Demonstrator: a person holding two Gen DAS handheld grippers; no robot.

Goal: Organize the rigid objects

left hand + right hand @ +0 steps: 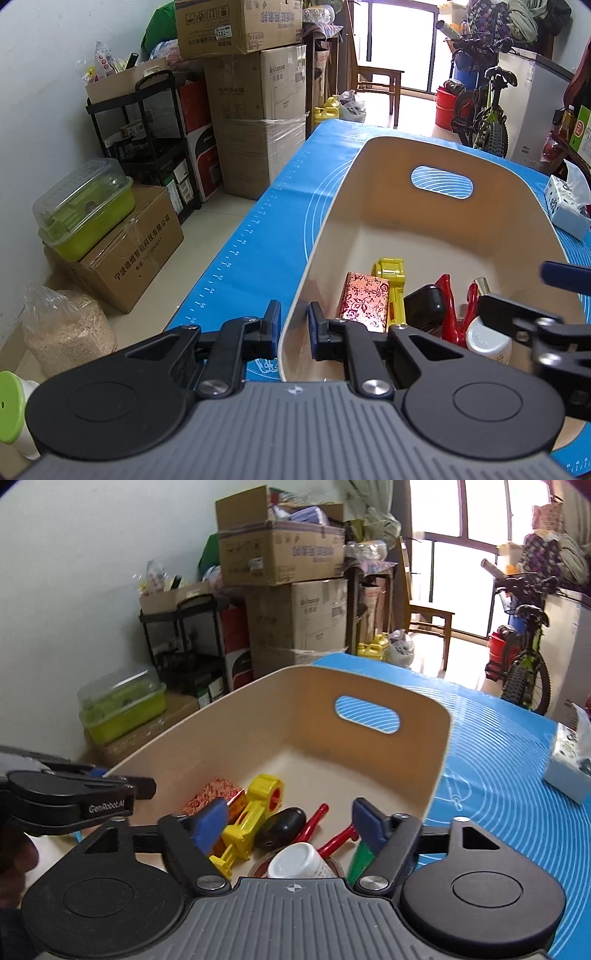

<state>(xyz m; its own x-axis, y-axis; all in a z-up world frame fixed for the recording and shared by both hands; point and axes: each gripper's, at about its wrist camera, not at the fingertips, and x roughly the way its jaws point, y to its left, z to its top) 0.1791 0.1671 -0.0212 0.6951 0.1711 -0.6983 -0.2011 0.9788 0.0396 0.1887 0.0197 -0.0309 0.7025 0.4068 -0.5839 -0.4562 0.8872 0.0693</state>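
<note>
A beige plastic bin [373,184] [258,705] stands on the blue mat [255,236]. At its near end lie a red patterned box [365,301] [207,795], a yellow plastic tool [391,277] [255,808], a black case [424,302] [280,825], red tongs [452,317] [314,821] and a white bottle [484,339] [299,860]. My left gripper [293,325] [122,781] is shut on the bin's near-left wall. My right gripper [288,812] [524,288] hangs open just above the white bottle, gripping nothing.
A tissue box [565,206] [569,768] sits on the mat right of the bin. Left of the table's edge are stacked cardboard boxes [255,122], a black cart [147,129] and a green container [85,214]. A bicycle [484,110] stands behind.
</note>
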